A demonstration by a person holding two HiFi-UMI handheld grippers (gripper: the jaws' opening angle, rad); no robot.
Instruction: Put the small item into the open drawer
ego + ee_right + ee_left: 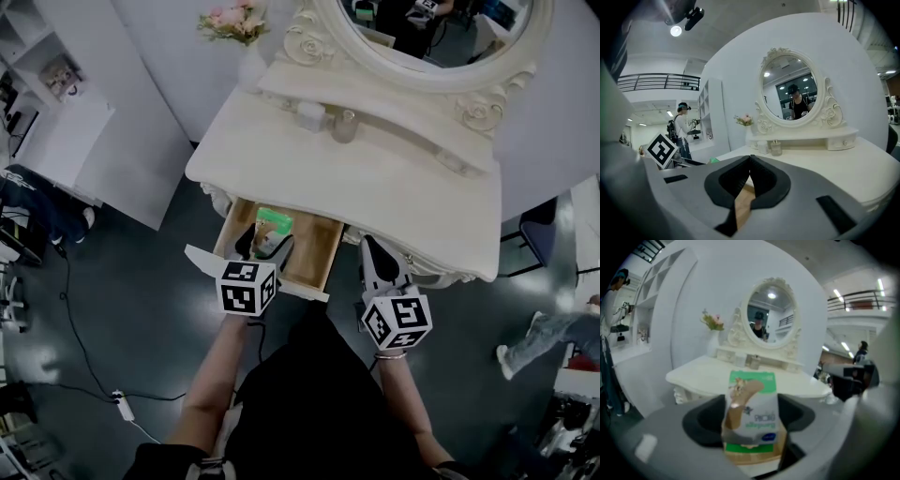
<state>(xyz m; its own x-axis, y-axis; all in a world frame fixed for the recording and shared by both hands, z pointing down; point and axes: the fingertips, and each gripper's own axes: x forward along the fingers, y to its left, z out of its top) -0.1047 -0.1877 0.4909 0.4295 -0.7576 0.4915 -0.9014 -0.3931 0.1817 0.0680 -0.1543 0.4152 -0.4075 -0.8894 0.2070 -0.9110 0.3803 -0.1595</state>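
– Holding what, at centre frame?
– Left tool [267, 242] clamps the green-white packet [274, 219] over the open drawer [317, 251], below the counter [394, 197] edge. Right tool [369, 249], pinched together and empty, sits beside the drawer's right side.

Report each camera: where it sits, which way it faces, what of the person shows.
Head view: on the person's head, looking steeply down at the dressing table and open drawer; both forearms, left gripper and right gripper show.
Left gripper view: rides that gripper, facing the mirror; jaws shut on the packet.
Right gripper view: rides that gripper, facing the same mirror; jaws together, empty.
Shared: both gripper views show the mirror.
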